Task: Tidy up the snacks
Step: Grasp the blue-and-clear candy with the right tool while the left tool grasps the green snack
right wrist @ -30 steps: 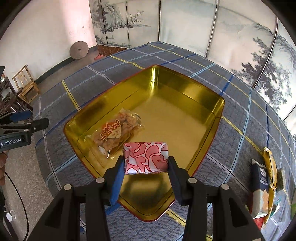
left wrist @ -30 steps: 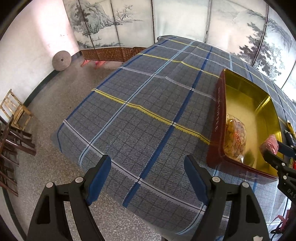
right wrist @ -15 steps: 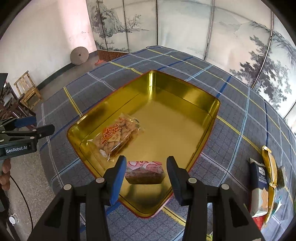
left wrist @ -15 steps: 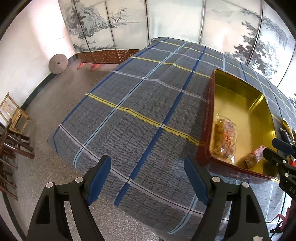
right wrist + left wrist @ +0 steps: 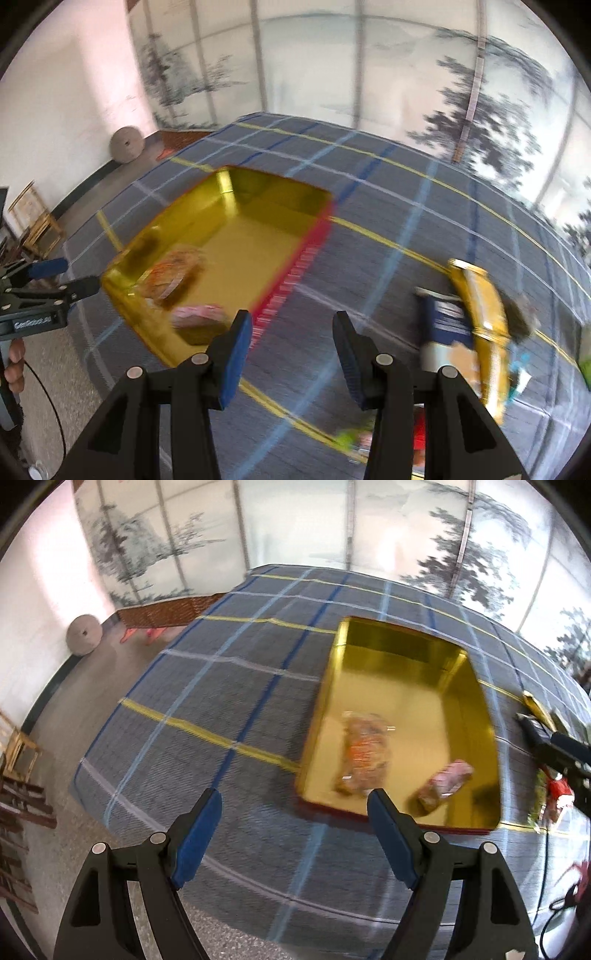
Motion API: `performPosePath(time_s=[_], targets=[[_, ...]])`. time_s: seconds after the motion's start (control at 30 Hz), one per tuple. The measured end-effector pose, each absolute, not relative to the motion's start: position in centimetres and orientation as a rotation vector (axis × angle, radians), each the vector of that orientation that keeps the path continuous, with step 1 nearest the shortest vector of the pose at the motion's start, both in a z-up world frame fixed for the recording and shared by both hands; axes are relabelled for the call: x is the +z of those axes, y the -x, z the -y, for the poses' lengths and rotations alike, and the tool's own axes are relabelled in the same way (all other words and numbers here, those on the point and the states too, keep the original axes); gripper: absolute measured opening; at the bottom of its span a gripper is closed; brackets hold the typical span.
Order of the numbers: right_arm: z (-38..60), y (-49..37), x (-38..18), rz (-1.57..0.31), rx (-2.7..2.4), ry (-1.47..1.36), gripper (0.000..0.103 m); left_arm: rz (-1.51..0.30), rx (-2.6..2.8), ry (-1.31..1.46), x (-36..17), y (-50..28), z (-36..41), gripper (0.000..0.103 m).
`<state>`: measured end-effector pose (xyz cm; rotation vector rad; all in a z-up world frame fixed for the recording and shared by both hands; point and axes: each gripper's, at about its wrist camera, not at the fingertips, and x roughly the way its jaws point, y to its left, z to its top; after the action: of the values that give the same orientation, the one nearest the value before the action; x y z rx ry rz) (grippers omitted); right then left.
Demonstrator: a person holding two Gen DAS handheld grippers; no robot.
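A gold tin tray [image 5: 476, 686] [image 5: 243, 192] with a red outer wall sits on the plaid tablecloth. Inside lie a clear bag of orange crackers [image 5: 364, 755] [image 5: 171, 271] and a pink-and-white snack packet [image 5: 445, 784] [image 5: 199, 317]. My right gripper [image 5: 291, 350] is open and empty, above the cloth just right of the tray. A yellow packet [image 5: 484, 317] and a blue-and-white packet [image 5: 443, 321] lie to its right. My left gripper [image 5: 295, 834] is open and empty, before the tray's near-left corner. Both views are motion-blurred.
Green and red wrappers [image 5: 354, 439] lie near the table's front edge, partly hidden by my right gripper. Painted screens stand behind the table. Wooden chairs [image 5: 18, 746] and a stone disc [image 5: 83, 635] are on the floor at left. The table edge drops off close in front.
My right gripper let go of the pink packet into the tray, then swung right toward the loose packets. My left gripper's view shifted right, bringing the tray nearer the centre.
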<state>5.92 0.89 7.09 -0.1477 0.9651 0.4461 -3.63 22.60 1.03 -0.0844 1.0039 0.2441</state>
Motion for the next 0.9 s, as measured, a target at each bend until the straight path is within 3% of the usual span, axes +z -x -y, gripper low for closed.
performPosePath(time_s=[0.57, 0.9], targets=[[18.6, -8.3, 4.8, -0.982, 0.112, 0.084, 0.046, -1.009, 0.049, -0.011, 1.5, 2.5, -12.4, 0.078], [20.0, -9.4, 1.6, -1.028, 0.193, 0.104, 0.046, -1.046, -0.068, -0.057, 0.5, 1.6, -6.0, 0.078]])
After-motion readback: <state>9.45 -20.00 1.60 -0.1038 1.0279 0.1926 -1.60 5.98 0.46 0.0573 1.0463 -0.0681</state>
